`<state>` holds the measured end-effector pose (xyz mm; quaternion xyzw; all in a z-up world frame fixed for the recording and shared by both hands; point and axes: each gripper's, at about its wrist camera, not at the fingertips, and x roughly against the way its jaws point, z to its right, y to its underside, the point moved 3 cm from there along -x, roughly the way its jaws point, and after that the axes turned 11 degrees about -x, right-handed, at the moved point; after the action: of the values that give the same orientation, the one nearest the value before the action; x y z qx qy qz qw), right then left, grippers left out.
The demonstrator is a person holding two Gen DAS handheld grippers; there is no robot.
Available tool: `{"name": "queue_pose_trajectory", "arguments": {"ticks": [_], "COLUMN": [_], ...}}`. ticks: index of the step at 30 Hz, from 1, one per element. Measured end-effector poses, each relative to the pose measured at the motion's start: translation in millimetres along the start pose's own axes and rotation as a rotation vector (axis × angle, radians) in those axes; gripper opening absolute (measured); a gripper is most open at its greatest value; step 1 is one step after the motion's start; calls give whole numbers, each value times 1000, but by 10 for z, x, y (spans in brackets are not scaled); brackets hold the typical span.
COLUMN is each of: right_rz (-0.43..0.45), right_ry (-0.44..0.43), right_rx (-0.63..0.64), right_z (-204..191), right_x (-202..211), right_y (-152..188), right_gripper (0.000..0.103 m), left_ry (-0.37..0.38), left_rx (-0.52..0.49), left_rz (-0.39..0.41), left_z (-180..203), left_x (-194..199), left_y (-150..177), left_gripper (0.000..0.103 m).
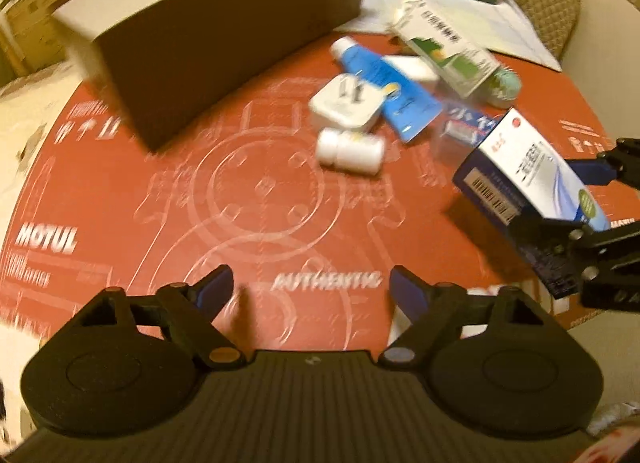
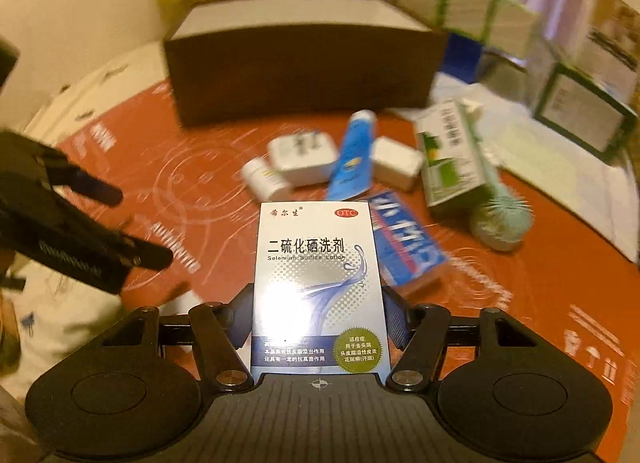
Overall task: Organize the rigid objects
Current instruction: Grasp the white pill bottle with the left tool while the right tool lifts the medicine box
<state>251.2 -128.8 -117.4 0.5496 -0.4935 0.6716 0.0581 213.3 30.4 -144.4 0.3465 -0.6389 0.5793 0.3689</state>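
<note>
Gripping a white-and-blue lotion box (image 2: pixel 318 283) between its closed fingers, the right gripper (image 2: pixel 318 327) held the carton upright at the lower centre of its own view, lifted above the red mat (image 2: pixel 540 295). At the left edge of that frame the left gripper (image 2: pixel 140 223) hung with its jaws apart and nothing between them. Behind the box, from left to right across the middle of the frame, lay a white pill bottle (image 2: pixel 262 183), a white plug adapter (image 2: pixel 304 157), a blue tube (image 2: pixel 352 159), a small white box (image 2: pixel 396 163), a blue packet (image 2: pixel 404 239), a green-and-white carton (image 2: pixel 452 159) and a pale green brush (image 2: pixel 502 223). A brown box (image 2: pixel 304 63) stood at the upper centre. In the left wrist view the open left gripper (image 1: pixel 310 289) sat at the bottom, the held lotion box (image 1: pixel 532 183) at the right edge.
</note>
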Motion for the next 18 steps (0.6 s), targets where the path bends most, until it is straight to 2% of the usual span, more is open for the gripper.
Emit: {"name": "queue_pose_trajectory", "arguments": {"ticks": [10,12,18], "right_rz": [43,51,53], "right_ry": [101,123,164], "right_rx": [-205,-245,-341], "right_z": [668,814,1196], "right_x": [287,338,420], "right_y": [-35,-18,16], "right_gripper": [61,61,61], "left_ry": [6,11,-1], "left_rx": [-123,-136,-155], "left_rz": [90,96,105], "left_z": [126,132,111], "left_x": [-258,-318,-458], "left_y": [-466,-526,-626], "left_gripper": [72,65,56]}}
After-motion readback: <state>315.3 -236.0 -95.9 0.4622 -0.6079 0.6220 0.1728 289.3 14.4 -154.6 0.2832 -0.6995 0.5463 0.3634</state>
